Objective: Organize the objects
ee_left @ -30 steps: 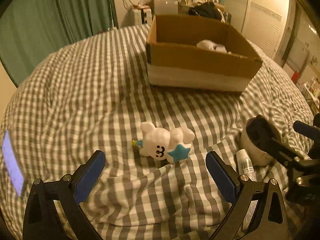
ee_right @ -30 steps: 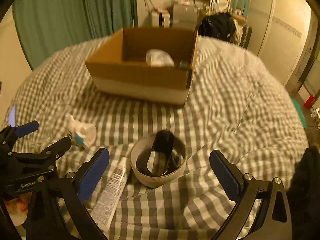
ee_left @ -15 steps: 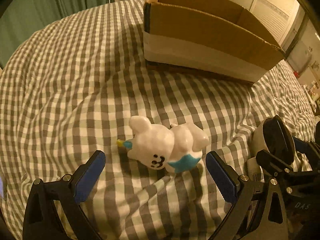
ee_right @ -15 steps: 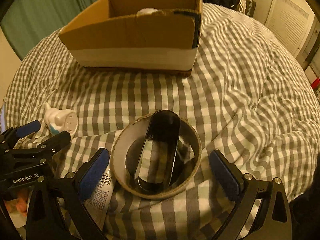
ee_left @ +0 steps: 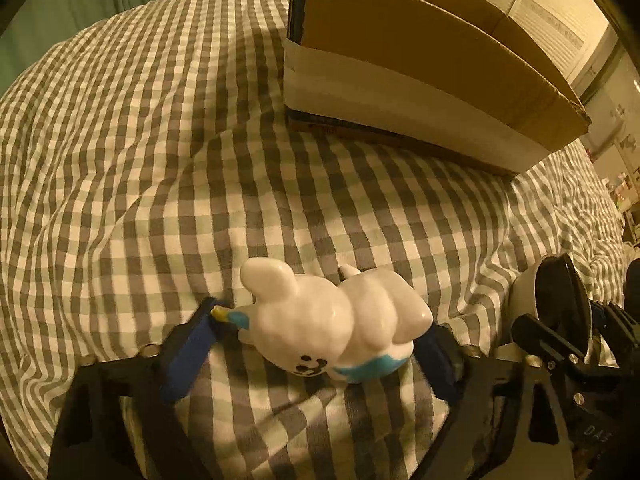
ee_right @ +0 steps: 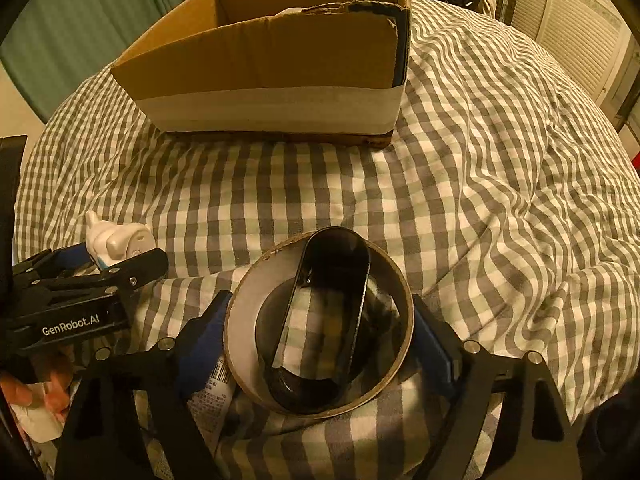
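In the lower middle of the left wrist view, the left gripper [ee_left: 316, 344] has its blue pads closed in against the white bunny figurine [ee_left: 336, 324], one pad at the small yellow-and-blue piece on its left end, the other at its rounded right end; contact looks made, though whether the squeeze is firm I cannot tell. The toy lies on its side on the checked bedspread [ee_left: 160, 140] with its long axis running left to right across the frame, so the fingers span it end to end. In the right wrist view the right gripper [ee_right: 320, 332] brackets the round cardboard ring [ee_right: 244, 312] (a black oval band [ee_right: 356, 280] sits inside it), pads touching or nearly touching its outer wall at lower centre. A white tube [ee_right: 210, 396] lies just beside the ring's lower left. The cardboard box [ee_left: 420, 64] stands toward the upper right, well apart from the toy, so any carry goes up and rightward in frame.
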Available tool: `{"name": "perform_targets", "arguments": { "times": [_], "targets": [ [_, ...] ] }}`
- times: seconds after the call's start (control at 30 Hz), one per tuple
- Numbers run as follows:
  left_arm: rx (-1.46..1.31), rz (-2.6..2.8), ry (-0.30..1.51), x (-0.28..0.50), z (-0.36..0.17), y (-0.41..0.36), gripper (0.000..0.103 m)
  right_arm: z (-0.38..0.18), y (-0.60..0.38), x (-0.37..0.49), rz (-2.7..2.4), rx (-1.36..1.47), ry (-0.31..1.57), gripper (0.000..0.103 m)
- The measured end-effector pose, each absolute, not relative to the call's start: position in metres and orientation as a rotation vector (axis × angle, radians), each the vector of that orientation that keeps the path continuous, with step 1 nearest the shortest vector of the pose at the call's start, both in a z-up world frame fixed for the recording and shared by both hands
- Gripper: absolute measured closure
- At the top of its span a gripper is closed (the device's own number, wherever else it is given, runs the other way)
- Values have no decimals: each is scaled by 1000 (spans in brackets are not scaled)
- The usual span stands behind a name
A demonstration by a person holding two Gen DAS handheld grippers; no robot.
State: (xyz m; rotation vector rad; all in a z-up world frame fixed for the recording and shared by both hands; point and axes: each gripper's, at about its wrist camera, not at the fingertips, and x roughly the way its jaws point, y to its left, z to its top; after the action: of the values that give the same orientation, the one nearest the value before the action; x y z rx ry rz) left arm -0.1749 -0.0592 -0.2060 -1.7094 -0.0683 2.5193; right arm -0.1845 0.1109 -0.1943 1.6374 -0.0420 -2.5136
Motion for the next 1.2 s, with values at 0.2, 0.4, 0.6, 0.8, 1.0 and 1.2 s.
{"name": "perform_targets", "arguments": {
  "times": [0.2,0.4,0.6,0.8,1.0,1.2],
  "targets": [
    [-1685,2541,-49,-166,-194,-58,22,-185,109,-178,-2541,1603,-24,20],
    [-1618,2582,6,-148,-168,-55,22,-165,109,-166,-2587,1534,-12,20],
    [-1544,2611,30,-130,-141,-50,22,-137,108,-151,-2642,1426,11,20],
    [-1444,2649,47,-116,-108,-42,22,-101,110,-129,-2688,1316,5,20],
    [-1347,2677,66,-93,-76,-35,22,-65,112,-102,-2741,1199,-4,20],
    [-1275,2696,70,-72,-52,-33,23,-36,114,-76,-2781,1100,-15,20]
  ]
}}
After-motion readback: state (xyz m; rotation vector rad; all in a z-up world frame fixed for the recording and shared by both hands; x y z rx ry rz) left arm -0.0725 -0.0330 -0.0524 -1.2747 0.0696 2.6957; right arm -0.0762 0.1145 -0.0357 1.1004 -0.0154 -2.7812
